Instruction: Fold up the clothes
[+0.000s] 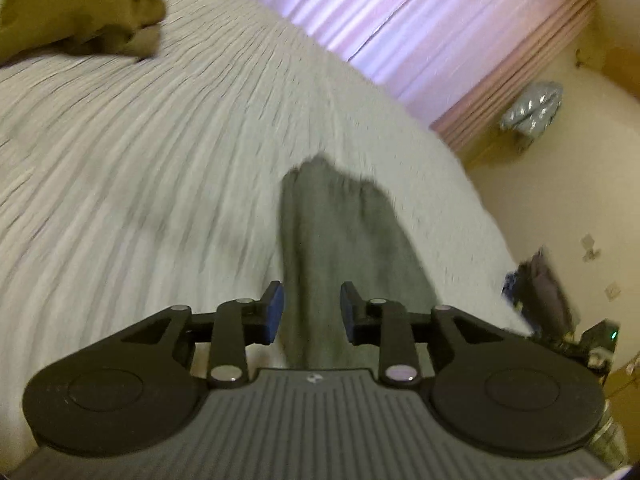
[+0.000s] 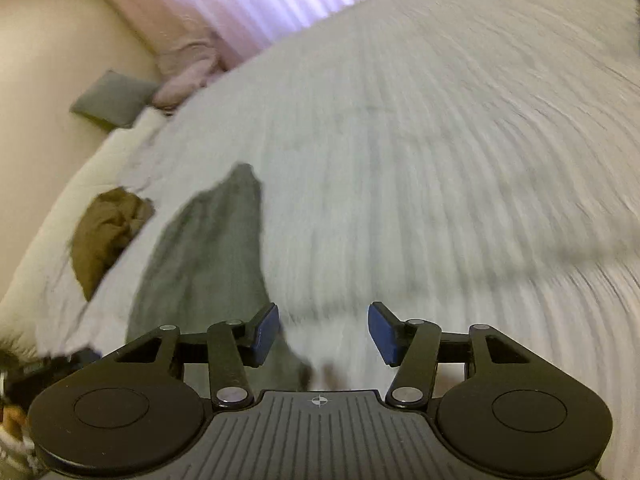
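1. Left gripper (image 1: 311, 312): jaws stand narrowly apart, with the grey-green garment (image 1: 340, 236) running between the blue pads (image 1: 274, 312). Neither pad visibly presses the cloth, so it appears unheld.
2. Right gripper (image 2: 323, 334): jaws spread wide and holding nothing. The garment's near edge passes just beside the left finger, and bare bedspread (image 2: 440, 160) lies between the pads.
3. Grey-green garment: a long, narrow, soft strip lying on the bedspread, reaching from under the grippers toward the middle of the bed. Its far end is ragged and uneven. Motion blur hides seams and any crease, so what kind of clothing it is cannot be told.
4. Progress, as a judgement: the strip looks bunched lengthwise or partly folded, not yet a compact stack. Squaring and a cross fold seem left to do.
5. Olive-brown garment (image 2: 106, 228): crumpled in a heap near the bed's far edge, well apart from the first, evidently unfolded.
6. Pink curtains (image 1: 400, 12): beyond the bed.
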Motion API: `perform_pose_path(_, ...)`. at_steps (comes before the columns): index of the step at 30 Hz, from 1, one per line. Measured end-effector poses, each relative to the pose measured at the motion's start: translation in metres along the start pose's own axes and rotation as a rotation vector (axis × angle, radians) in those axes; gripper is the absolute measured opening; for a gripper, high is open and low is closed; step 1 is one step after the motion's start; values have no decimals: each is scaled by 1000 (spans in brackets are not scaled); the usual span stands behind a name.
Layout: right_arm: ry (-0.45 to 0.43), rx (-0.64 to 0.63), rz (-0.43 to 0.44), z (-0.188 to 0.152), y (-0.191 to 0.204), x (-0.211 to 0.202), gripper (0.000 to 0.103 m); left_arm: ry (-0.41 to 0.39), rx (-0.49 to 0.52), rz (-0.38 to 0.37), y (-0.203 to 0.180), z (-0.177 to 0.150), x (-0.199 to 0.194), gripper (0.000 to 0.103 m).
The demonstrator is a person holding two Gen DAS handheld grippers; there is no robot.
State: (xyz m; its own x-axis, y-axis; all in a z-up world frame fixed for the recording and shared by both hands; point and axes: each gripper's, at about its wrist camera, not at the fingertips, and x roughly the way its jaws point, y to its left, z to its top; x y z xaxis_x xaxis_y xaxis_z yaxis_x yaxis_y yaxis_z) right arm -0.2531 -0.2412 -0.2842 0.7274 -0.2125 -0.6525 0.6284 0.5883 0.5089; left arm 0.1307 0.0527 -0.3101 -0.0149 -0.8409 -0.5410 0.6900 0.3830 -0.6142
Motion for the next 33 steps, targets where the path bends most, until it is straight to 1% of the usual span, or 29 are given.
perform_pose_path(2, 13, -25, 28, 18, 8, 29, 55, -2, 18, -2, -7, 21, 23, 25)
perform_pose_path(3, 19, -32, 43, 26, 10, 43, 52, -3, 28, -3, -10, 31, 35, 25)
perform_pose_path(4, 26, -40, 59, 37, 10, 57, 45, 0, 44, -1, -14, 42, 46, 25)
perform_pose_path(9, 66, -87, 132, 86, 16, 121, 45, 39, 74, 51, -18, 87, 107, 30)
perform_pose_path(13, 99, -47, 208, 116, 18, 174, 45, 80, 68, 89, -12, 103, 146, 30)
perform_pose_path(15, 116, -33, 232, 124, 19, 193, 45, 85, 79, 92, -9, 103, 155, 29)
perform_pose_path(16, 124, -30, 237, 125, 20, 202, 45, 84, 80, 87, -6, 104, 159, 26)
perform_pose_path(18, 136, -24, 240, 127, 20, 220, 45, 79, 78, 60, -3, 103, 163, 0)
perform_pose_path(19, 144, -10, 245, 130, 17, 228, 37, 73, 81, 45, -1, 103, 164, 0)
perform_pose_path(21, 156, 32, 273, 132, 12, 241, 4, 34, 136, 30, -7, 101, 158, 0)
perform_pose_path(23, 126, 5, 292, 133, 14, 241, 3, -2, 179, 20, -10, 99, 151, 0)
perform_pose_path(25, 91, -61, 283, 132, 19, 238, 3, -19, 180, 55, -3, 99, 152, 0)
perform_pose_path(26, 87, -87, 252, 130, 21, 240, 3, -2, 190, 87, 2, 95, 158, 0)
perform_pose_path(28, 98, -123, 186, 126, 21, 250, 4, 30, 207, 147, 11, 88, 169, 0)
perform_pose_path(29, 108, -120, 180, 124, 20, 255, 4, 23, 203, 146, 10, 85, 167, 0)
perform_pose_path(30, 109, -113, 175, 123, 19, 256, 7, 15, 197, 146, 9, 81, 164, 1)
perform_pose_path(31, 101, -114, 162, 123, 20, 254, 30, 3, 177, 145, 8, 81, 157, 2)
perform_pose_path(33, 39, -153, 93, 123, 27, 237, 57, -17, 123, 130, 9, 78, 139, 6)
